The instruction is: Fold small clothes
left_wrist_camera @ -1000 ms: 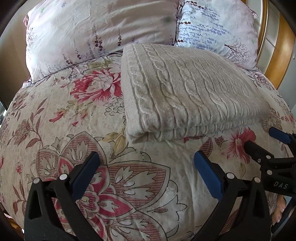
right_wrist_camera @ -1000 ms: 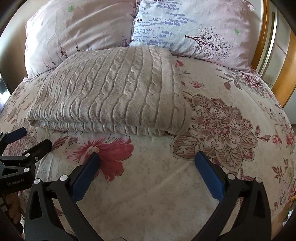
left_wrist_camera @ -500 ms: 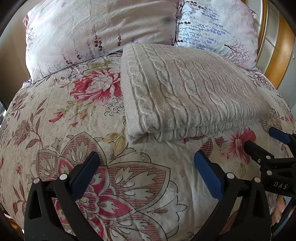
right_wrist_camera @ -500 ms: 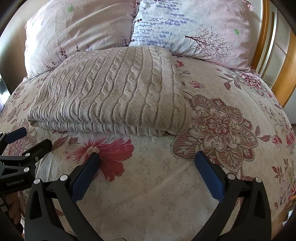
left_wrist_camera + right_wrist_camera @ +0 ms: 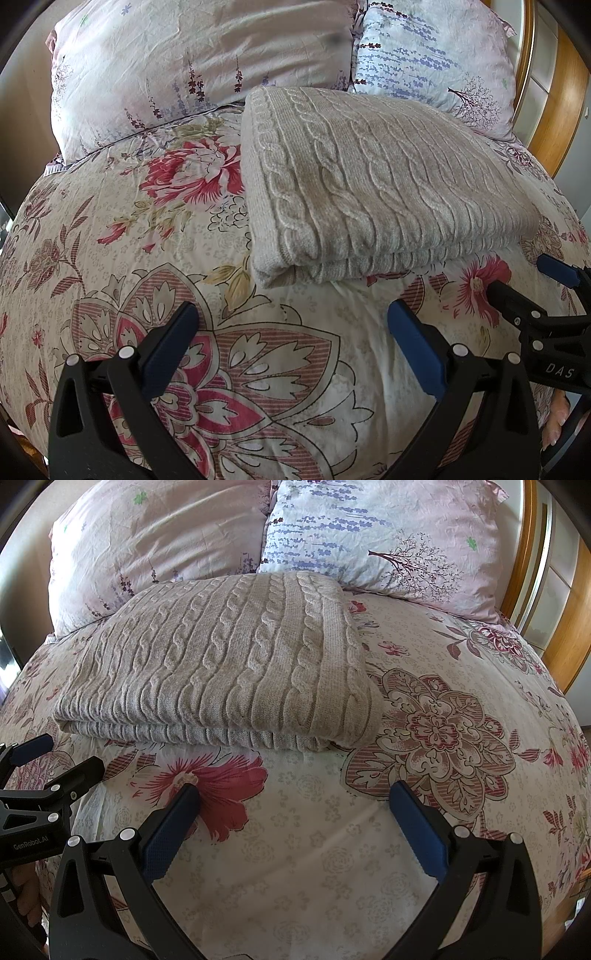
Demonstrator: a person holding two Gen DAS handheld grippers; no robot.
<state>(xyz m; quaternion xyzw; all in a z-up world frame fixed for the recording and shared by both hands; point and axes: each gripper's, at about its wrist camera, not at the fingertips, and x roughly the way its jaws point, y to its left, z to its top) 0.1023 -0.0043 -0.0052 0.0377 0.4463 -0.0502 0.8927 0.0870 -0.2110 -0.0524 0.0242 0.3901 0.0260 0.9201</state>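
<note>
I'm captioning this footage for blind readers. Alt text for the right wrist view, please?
A folded beige cable-knit sweater lies on a floral bedspread in front of two pillows. The right claw is open and empty near the camera; the left claw shows at the left edge.

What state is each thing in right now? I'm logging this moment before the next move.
knit sweater: folded, lying flat on the bedspread
left gripper: open, empty, short of the sweater
right gripper: open, empty, short of the sweater
bedspread: spread out
pillows: propped at the headboard end
</note>
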